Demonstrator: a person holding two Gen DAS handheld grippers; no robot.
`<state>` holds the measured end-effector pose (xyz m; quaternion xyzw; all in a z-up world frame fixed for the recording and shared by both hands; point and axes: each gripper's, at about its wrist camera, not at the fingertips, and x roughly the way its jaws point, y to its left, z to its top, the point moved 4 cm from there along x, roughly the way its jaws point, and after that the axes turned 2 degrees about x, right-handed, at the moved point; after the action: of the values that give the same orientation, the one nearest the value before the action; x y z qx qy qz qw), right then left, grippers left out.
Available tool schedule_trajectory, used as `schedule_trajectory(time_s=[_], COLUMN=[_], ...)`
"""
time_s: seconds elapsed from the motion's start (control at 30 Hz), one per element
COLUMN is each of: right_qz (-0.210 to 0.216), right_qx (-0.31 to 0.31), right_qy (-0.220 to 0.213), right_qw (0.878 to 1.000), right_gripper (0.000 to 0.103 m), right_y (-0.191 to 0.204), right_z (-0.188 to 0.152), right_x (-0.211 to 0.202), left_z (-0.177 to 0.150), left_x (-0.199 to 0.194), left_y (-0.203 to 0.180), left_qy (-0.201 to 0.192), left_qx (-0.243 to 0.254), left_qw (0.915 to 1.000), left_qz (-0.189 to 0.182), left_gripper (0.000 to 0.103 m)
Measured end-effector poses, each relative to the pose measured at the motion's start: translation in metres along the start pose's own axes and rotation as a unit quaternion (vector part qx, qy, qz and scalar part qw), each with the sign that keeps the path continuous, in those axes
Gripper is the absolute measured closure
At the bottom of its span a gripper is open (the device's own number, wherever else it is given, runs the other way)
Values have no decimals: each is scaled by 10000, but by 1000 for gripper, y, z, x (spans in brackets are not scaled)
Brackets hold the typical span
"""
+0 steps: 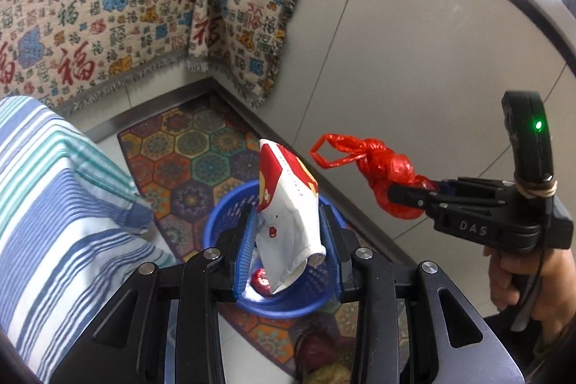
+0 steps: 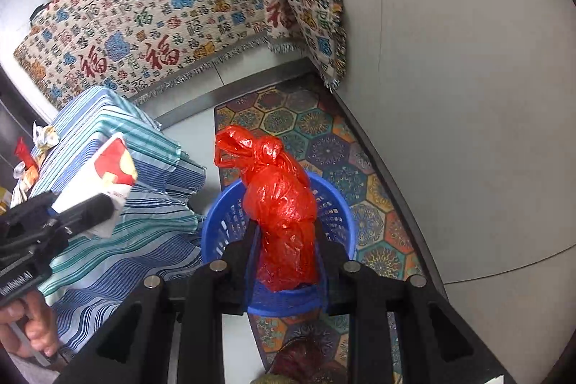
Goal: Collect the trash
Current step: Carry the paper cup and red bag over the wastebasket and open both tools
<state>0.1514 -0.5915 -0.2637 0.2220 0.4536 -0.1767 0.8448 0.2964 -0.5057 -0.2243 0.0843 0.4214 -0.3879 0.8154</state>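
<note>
Left tongs [image 1: 288,240] clamped on crumpled white-and-red paper packet [image 1: 288,204] — long axis roughly along the fingers. Right tongs [image 2: 286,254] clamped on knotted red plastic bag [image 2: 279,200]. Round blue perforated plastic basket [image 1: 230,215] lies directly below both tongs — judged release next.

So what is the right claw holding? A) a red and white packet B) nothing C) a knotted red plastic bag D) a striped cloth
C: the right claw is shut on the knotted red plastic bag, above the blue basket; the left claw has the packet.
</note>
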Motion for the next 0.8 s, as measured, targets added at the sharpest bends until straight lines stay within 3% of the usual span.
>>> schedule_trajectory(time_s=[0.37,0.5,0.63,0.7,0.8], right_qz=[241,322,352,344,350], right_qx=[328,534,678,734,768], right_qy=[149,91,27,-71,-236], right_qw=[9991,9980,9971,9967,9961], right_gripper=[72,52,52,52,52], right_y=[-12,-18,-22,-26,-29], right_z=[12,15,19,22,27], right_x=[31,37,37,32,23], left_z=[2,5,8,9,12], left_x=[39,50,62,65,69], left_y=[2,3,7,9,8], left_qy=[180,176,217,224,216], left_qx=[71,93,41,41,42], left_qw=[9998,9998,9997,9997,9997], left_qz=[37,8,-44,-26,-46], left_gripper=[54,48,42,30,26])
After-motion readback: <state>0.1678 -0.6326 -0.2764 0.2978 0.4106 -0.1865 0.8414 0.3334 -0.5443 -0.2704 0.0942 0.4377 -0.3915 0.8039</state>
